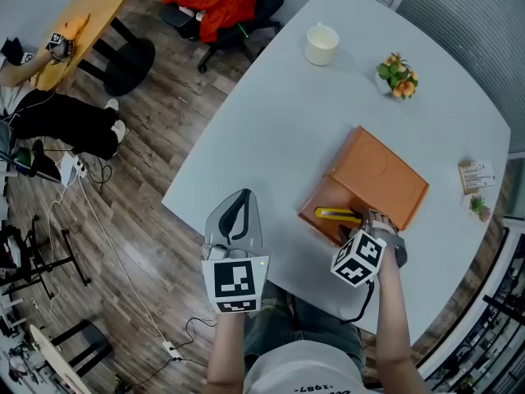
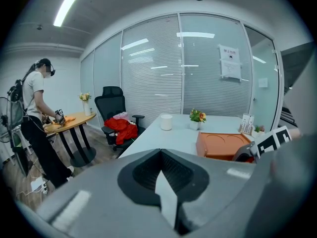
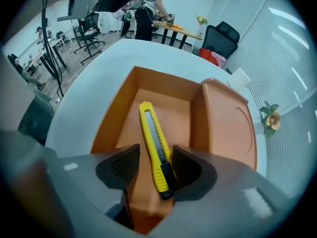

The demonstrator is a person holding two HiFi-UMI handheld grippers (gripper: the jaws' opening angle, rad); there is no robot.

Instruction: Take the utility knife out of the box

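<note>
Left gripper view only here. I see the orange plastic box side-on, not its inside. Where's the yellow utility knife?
Observer: The yellow utility knife lies flat on the floor of the open orange plastic box. The lid lies open beside it.
Operator: Is it grabbed yet?
Observer: No. The right gripper has its jaws apart on either side of the knife's black end, not clamped.
Operator: Anything else in the box?
Observer: Only the knife shows in it.
</note>
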